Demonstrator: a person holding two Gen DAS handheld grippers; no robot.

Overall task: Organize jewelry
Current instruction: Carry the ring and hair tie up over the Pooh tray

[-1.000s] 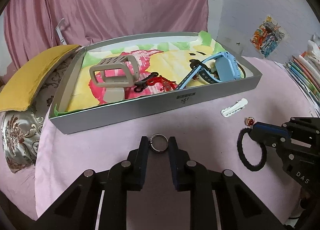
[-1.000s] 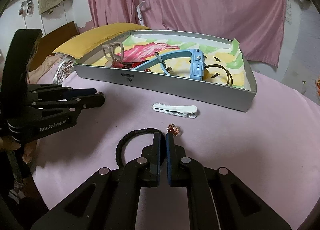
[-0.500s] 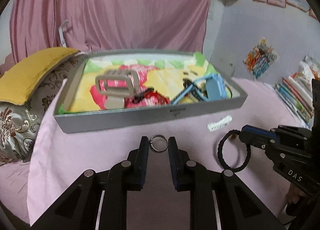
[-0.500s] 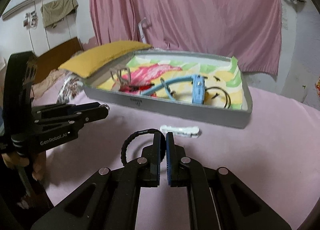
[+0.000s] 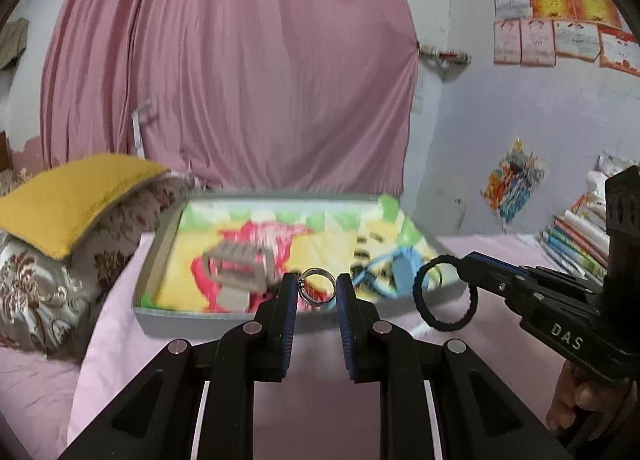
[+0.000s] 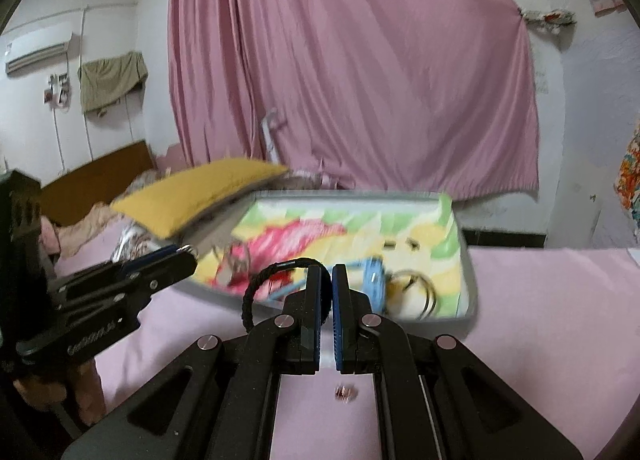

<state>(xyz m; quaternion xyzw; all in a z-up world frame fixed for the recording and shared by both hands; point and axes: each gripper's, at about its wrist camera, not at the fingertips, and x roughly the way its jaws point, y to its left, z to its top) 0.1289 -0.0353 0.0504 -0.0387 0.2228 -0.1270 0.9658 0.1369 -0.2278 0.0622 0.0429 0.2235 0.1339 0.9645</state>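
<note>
Pink-clothed surface (image 6: 540,300) before a pink curtain: left gripper (image 5: 317,292) fingers clamped on a metal ring (image 5: 316,289), right gripper (image 6: 327,292) fingers clamped on a black hair tie (image 6: 260,284), both at the tray's (image 6: 470,300) near wall; next, probably release inside.

The tray (image 5: 192,314) sits on the cloth-covered table (image 5: 120,340), with a cushion (image 5: 68,204) to its left and a curtain (image 5: 240,80) behind. In the tray, a watch (image 5: 402,272) lies right of a beige strap (image 5: 236,272). Before the tray, the left gripper (image 5: 317,287) holds a ring (image 5: 317,286); to its right, the right gripper (image 6: 326,275) holds a hair tie (image 6: 272,280). A small bead (image 6: 345,393) lies on the table under the right gripper.
</note>
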